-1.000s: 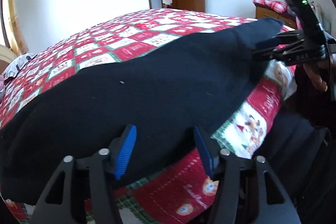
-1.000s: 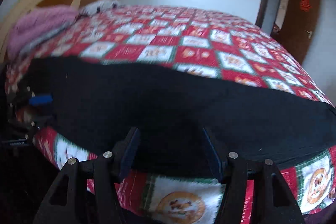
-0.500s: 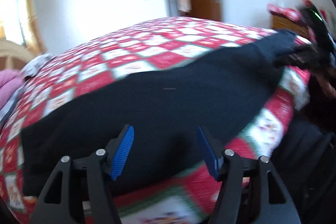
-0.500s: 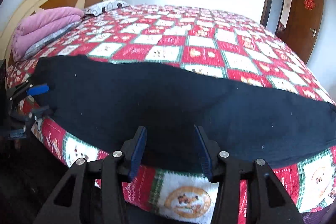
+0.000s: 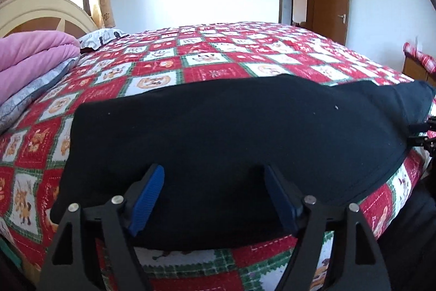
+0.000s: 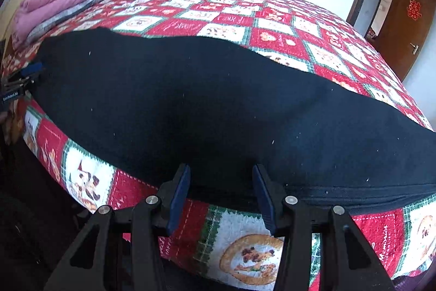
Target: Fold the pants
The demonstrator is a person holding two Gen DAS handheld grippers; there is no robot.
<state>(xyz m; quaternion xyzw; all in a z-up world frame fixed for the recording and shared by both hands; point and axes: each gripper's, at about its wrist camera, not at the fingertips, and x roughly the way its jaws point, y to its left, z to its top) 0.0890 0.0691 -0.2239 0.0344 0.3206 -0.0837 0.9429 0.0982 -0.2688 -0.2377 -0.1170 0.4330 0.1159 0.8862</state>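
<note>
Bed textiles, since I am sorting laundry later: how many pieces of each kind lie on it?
Black pants: 1
Pink folded blanket: 1
Grey patterned folded quilt: 1
Patterned pillow: 1
Red checked bedspread: 1
Total: 5

From my left wrist view, the right hand-held gripper (image 5: 425,134) is cut off by the picture's edge, so I cannot tell how its jaws stand. The pants (image 6: 218,111) run out of the right wrist view at the right edge. Under them, part of the bed (image 5: 218,64) is hidden.
</note>
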